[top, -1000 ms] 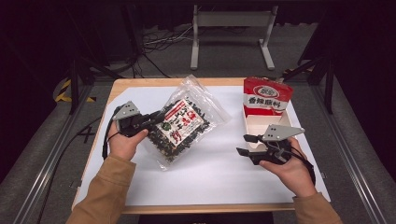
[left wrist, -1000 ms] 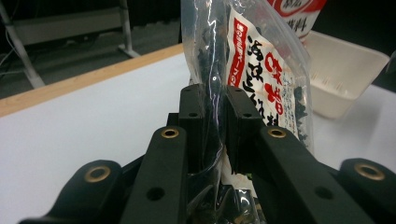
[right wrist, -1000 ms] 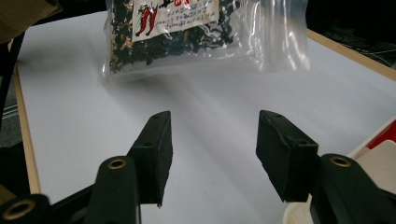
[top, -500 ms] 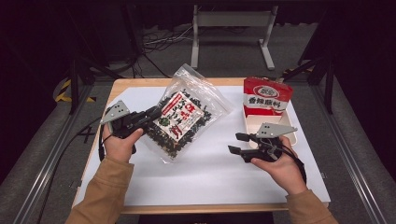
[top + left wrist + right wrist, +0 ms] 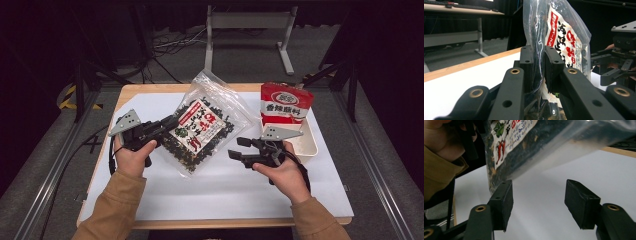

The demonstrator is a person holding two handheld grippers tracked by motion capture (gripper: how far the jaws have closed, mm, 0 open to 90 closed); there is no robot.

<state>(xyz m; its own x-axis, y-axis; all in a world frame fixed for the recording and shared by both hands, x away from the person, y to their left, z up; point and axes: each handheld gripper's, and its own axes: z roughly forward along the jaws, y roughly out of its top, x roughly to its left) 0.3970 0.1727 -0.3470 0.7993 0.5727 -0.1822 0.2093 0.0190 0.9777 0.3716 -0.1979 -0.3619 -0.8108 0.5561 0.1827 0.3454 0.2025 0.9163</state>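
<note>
Pinching the clear snack bag [image 5: 202, 131] at its nine o'clock edge, the left gripper [image 5: 167, 123] holds it lifted; the right gripper [image 5: 239, 148], jaws wide, waits at five o'clock.

My left claw [image 5: 538, 65] is matt black plastic with brass-coloured rivets, and it pinches a glossy, crinkled clear plastic bag [image 5: 202, 129] bearing a printed paper-like label. My right claw [image 5: 537, 203] has the same dull black pads. The worktop [image 5: 220, 187] is smooth matt white with a wood edge. My sleeves [image 5: 112, 212] are tan cloth.
</note>
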